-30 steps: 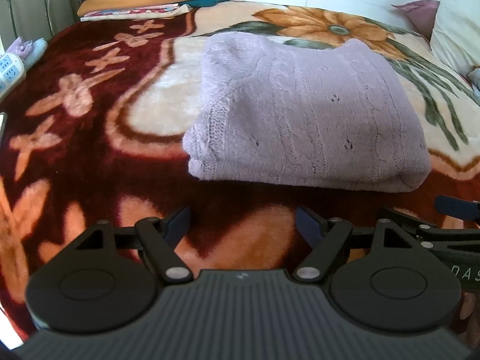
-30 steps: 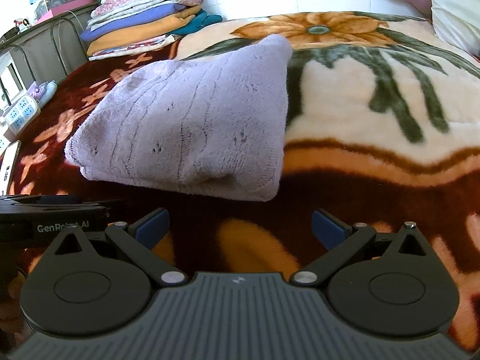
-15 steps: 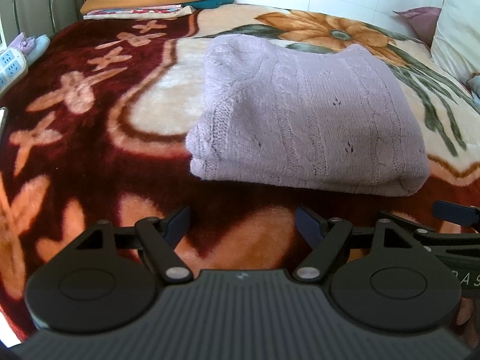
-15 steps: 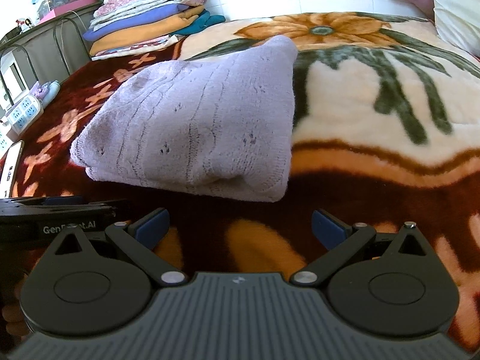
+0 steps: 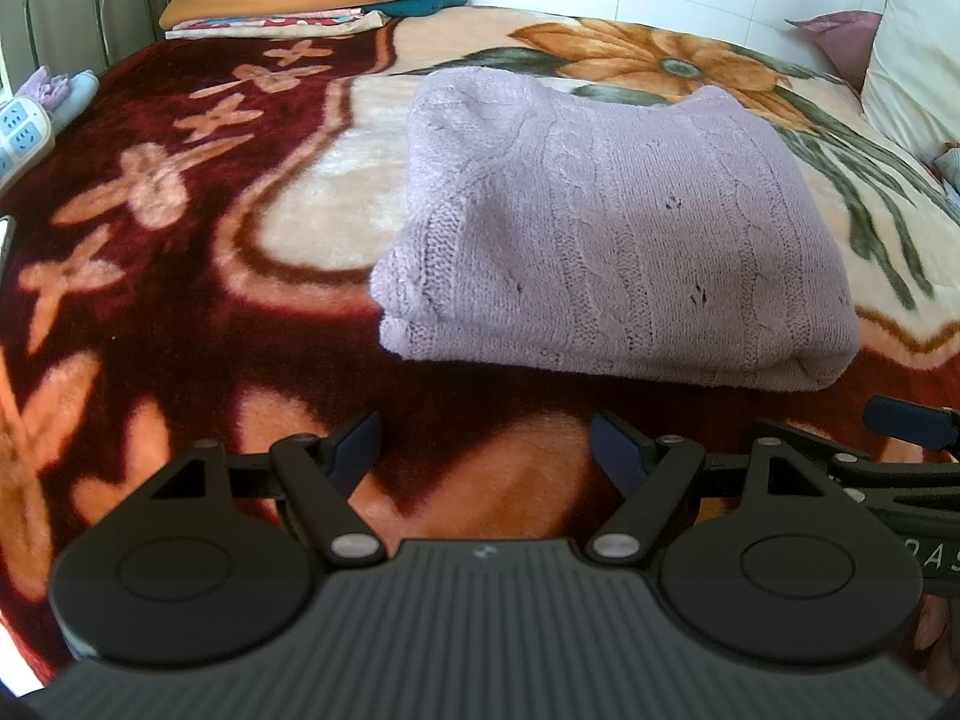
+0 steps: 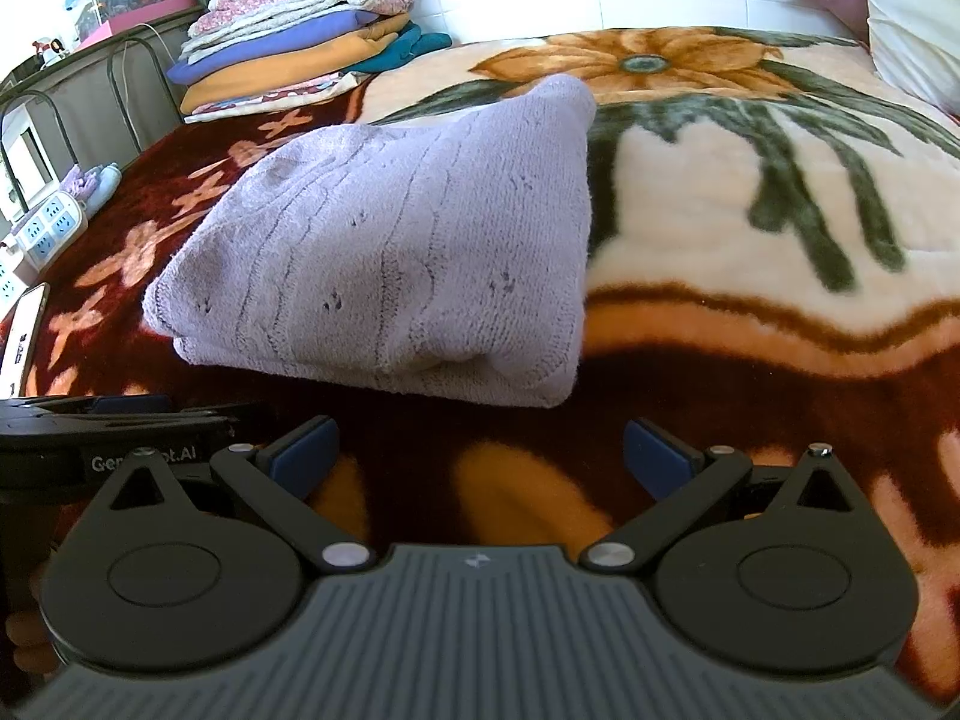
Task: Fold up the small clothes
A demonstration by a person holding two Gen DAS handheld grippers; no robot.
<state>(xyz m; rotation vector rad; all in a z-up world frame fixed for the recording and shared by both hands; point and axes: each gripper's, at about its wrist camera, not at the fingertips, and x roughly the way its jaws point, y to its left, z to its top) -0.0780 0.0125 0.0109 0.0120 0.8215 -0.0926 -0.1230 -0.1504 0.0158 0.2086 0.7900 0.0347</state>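
Item under inspection: one lilac knitted sweater (image 5: pixel 612 240), lying on the floral blanket (image 5: pixel 180 276) that covers the bed. It is folded into a compact rectangular bundle, the rounded fold edge facing the cameras, layers stacked one on another. The outline is tidy on the near side; the far corners are raised slightly (the right wrist view shows one corner peaked upward), and the underside cannot be seen.

Left gripper (image 5: pixel 486 441): jaws spread wide, nothing between the blue pads, held over bare blanket just short of the sweater's near edge. No contact with the garment.

Right gripper (image 6: pixel 477 450): jaws likewise spread wide and empty, also short of the near edge, off the bundle's right-hand corner. No contact. The two tools sit side by side, each showing at the margin of the other's view.

Other items: a stack of folded textiles (image 6: pixel 300 42) at the far corner of the bed, a pillow (image 5: pixel 912 48) at the head end, a power strip (image 6: pixel 51 225) and a phone (image 6: pixel 24 330) off the left side.

Assessment: folding of this garment appears complete or very nearly so. Remaining work, in my judgement, is at most a flattening of the raised corner or removal to the stack. No further unfolded clothing is visible.
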